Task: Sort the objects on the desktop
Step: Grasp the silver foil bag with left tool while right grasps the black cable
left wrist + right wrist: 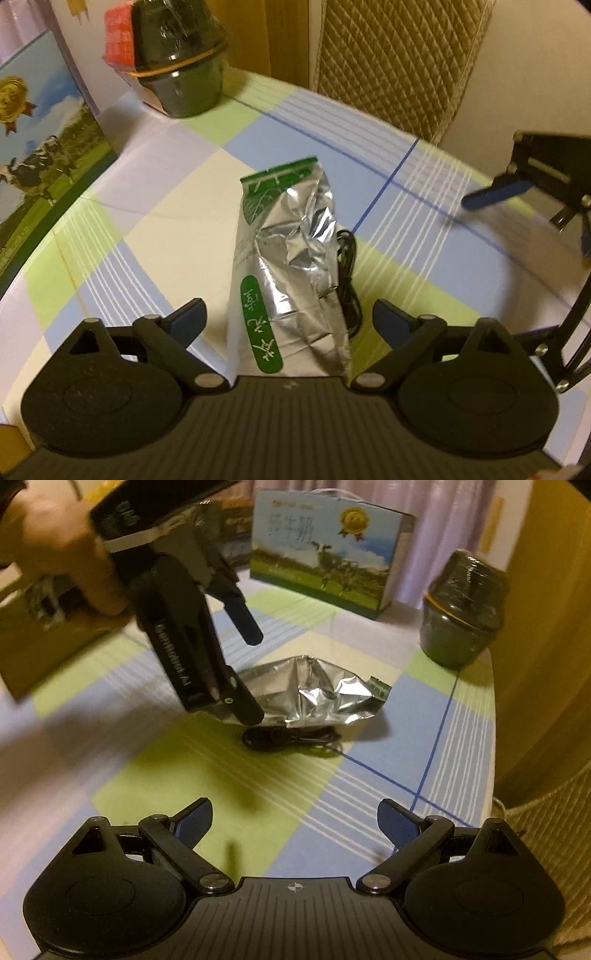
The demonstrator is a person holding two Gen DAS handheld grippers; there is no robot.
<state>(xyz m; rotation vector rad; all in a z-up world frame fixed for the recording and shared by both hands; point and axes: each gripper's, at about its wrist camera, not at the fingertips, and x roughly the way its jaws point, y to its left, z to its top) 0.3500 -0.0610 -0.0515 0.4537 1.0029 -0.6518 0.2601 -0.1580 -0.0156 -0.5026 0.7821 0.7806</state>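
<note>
the left gripper (288,321) hangs over a checked tablecloth (177,192) with its jaws wide apart, a crinkled silver foil pouch (291,266) with green labels lying between them, untouched by the blue pads. a coiled black cable (349,280) lies just beside the pouch on its right. farther back stand a dark green lidded container (181,70) and a milk carton box (40,147) printed with cows, while the right gripper (495,194) shows at the right edge.
</note>
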